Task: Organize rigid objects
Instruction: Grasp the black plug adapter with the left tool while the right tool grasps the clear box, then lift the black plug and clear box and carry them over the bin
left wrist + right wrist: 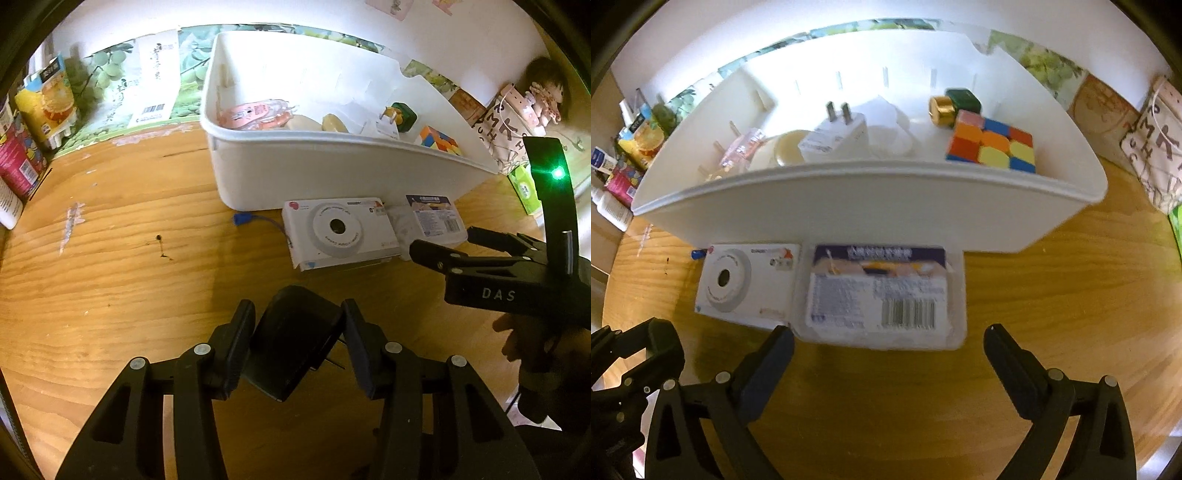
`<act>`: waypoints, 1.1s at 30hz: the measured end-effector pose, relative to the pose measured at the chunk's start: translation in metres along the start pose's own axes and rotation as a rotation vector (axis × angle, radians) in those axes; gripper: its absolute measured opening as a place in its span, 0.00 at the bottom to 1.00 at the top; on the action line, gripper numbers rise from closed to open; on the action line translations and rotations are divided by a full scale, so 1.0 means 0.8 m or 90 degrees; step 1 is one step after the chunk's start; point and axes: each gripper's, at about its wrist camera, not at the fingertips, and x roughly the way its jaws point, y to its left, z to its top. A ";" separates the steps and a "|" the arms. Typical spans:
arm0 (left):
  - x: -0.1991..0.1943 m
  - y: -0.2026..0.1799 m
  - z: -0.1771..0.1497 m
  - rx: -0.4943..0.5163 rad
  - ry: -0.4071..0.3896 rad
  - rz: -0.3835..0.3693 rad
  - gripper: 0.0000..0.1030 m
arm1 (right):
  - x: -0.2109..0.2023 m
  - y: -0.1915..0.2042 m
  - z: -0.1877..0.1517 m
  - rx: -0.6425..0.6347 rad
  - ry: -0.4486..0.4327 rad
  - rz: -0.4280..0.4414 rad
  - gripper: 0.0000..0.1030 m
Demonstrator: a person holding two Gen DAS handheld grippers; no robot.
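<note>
Camera (746, 284) lies left of packet (882, 291), seemingly touching; bin (849, 206) behind.

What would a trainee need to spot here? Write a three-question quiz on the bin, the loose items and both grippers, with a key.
1. True or false: the left gripper is shut on a black charger.
2. Which item lies in the white bin? A) the puzzle cube B) the white toy camera C) the clear labelled box
3. Fill in: the right gripper stands ___, its fingers just in front of the clear labelled box on the wooden table.

Key
1. True.
2. A; the camera and the box lie on the table in front of the bin.
3. Open, nothing held.
</note>
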 end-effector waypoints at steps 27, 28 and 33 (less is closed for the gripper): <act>-0.032 0.022 -0.009 -0.022 -0.024 0.027 0.50 | 0.004 -0.026 0.014 0.048 -0.024 0.033 0.90; -0.033 0.023 -0.008 -0.023 -0.025 0.026 0.50 | 0.000 -0.028 0.013 0.049 -0.023 0.036 0.90; -0.037 0.023 -0.002 -0.014 -0.039 0.017 0.50 | -0.012 -0.032 0.011 0.049 -0.017 0.043 0.90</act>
